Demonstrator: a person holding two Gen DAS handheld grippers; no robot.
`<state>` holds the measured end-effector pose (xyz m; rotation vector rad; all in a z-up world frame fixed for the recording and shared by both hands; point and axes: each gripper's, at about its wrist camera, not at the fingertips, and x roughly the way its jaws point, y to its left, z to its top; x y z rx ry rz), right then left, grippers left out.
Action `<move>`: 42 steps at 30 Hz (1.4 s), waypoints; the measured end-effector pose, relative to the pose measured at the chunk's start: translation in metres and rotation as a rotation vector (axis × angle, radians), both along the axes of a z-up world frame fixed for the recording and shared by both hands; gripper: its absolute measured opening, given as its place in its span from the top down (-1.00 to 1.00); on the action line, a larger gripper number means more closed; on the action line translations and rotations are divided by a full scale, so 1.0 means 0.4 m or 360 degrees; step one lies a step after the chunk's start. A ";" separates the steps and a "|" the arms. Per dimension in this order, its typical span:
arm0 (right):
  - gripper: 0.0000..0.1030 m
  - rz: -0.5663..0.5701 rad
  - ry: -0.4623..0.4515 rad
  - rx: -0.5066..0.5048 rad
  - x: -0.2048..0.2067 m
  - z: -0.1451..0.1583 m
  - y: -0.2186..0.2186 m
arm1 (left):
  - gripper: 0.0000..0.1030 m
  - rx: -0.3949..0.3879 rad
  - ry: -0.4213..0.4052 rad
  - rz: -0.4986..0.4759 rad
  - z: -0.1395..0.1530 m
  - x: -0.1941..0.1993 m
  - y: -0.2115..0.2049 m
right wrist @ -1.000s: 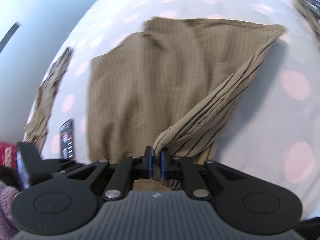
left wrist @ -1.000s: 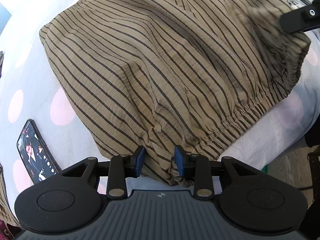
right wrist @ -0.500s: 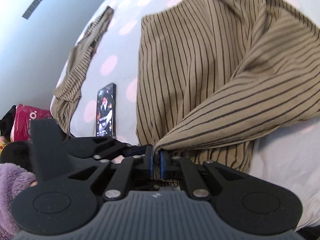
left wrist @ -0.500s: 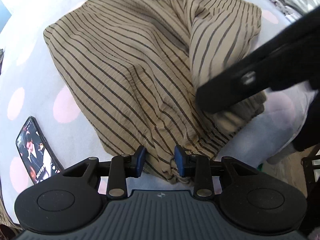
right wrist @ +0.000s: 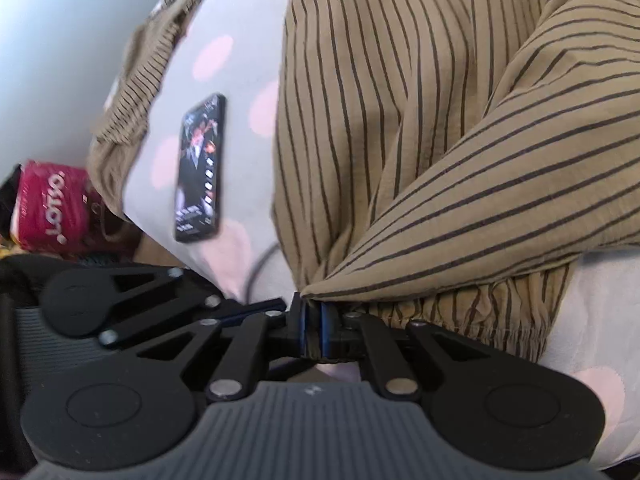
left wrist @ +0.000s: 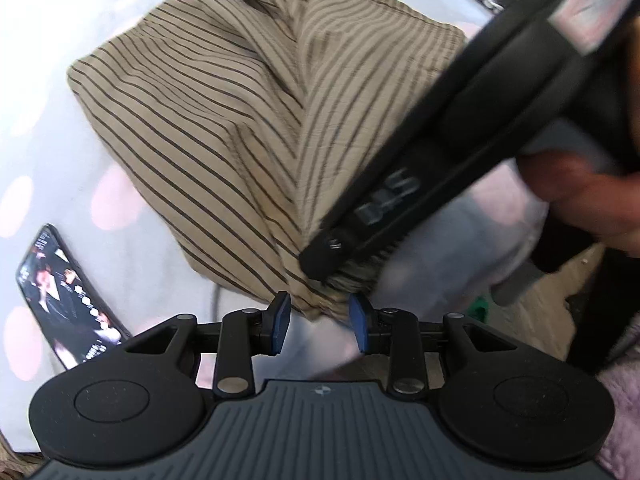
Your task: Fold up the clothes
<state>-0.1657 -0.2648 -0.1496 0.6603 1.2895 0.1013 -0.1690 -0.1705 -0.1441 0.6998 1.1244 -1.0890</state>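
Note:
A tan garment with dark stripes (left wrist: pixel 224 128) lies on a white bedsheet with pink dots (left wrist: pixel 48 80). My left gripper (left wrist: pixel 319 322) is open, its blue pads on either side of the garment's near gathered corner. My right gripper (right wrist: pixel 313 330) is shut on a folded-over corner of the same garment (right wrist: pixel 460 128) and holds it right over the near hem. In the left wrist view the right gripper's black body (left wrist: pixel 440 152) crosses from the upper right down to that corner.
A phone (left wrist: pixel 68 300) with a lit screen lies on the sheet left of the garment; it also shows in the right wrist view (right wrist: pixel 200 168). A second striped piece (right wrist: pixel 132 92) lies at the far left. A red package (right wrist: pixel 52 208) sits beyond the bed edge.
My right gripper has carried the garment's far corner over and down to the near hem, next to the left gripper. The left gripper has stayed open at the near corner.

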 end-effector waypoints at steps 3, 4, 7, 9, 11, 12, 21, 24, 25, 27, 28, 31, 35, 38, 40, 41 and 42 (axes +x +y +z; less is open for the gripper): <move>0.78 -0.0009 0.0040 -0.0015 0.003 -0.019 0.001 | 0.40 -0.0035 0.0043 -0.0023 0.011 -0.009 -0.004; 0.74 -0.0018 0.0045 -0.0013 0.005 -0.022 -0.001 | 0.40 -0.0050 0.0057 -0.0025 0.016 -0.011 -0.003; 0.59 -0.0029 0.0027 0.0019 0.002 -0.012 -0.012 | 0.40 -0.0089 0.0092 -0.0016 0.017 0.002 -0.007; 0.53 -0.0044 0.0001 0.0018 -0.002 0.003 -0.020 | 0.37 -0.0111 0.0112 -0.0008 0.025 0.004 0.000; 0.26 -0.0077 -0.0021 0.0040 -0.014 0.016 -0.036 | 0.35 -0.0146 0.0142 -0.0001 0.018 0.006 0.017; 0.19 -0.0097 -0.0031 0.0058 -0.022 0.023 -0.047 | 0.32 -0.0165 0.0158 0.0003 0.016 0.008 0.023; 0.16 -0.0330 -0.0101 0.0039 -0.104 0.071 -0.140 | 0.27 -0.0165 0.0222 0.0150 0.019 0.055 0.017; 0.16 -0.0489 -0.0057 0.0005 -0.142 0.067 -0.186 | 0.27 -0.0144 0.0265 0.0216 0.004 0.080 0.019; 0.16 -0.0548 -0.0038 -0.0004 -0.155 0.065 -0.202 | 0.27 -0.0134 0.0280 0.0233 0.003 0.087 0.013; 0.16 -0.0666 -0.0002 -0.0022 -0.181 0.061 -0.235 | 0.27 -0.0080 0.0306 0.0268 -0.008 0.098 -0.010; 0.15 -0.0725 0.0017 -0.0031 -0.195 0.059 -0.251 | 0.30 -0.0032 0.0319 0.0299 -0.019 0.105 -0.023; 0.15 -0.0900 0.0073 -0.0056 -0.234 0.053 -0.299 | 0.46 0.0081 0.0357 0.0388 -0.039 0.121 -0.045; 0.15 -0.1037 0.0139 -0.0085 -0.279 0.044 -0.339 | 0.57 0.0157 0.0346 0.0432 -0.052 0.125 -0.074; 0.16 -0.1079 0.0213 -0.0101 -0.303 0.039 -0.366 | 0.71 0.0225 0.0362 0.0484 -0.077 0.135 -0.096; 0.16 -0.1140 0.0253 -0.0090 -0.320 0.035 -0.404 | 0.74 0.0266 0.0376 0.0517 -0.091 0.142 -0.096; 0.16 -0.1178 0.0269 -0.0086 -0.329 0.033 -0.425 | 0.75 0.0287 0.0381 0.0528 -0.099 0.147 -0.092; 0.16 -0.1216 0.0276 -0.0086 -0.335 0.032 -0.447 | 0.75 0.0306 0.0384 0.0540 -0.104 0.150 -0.093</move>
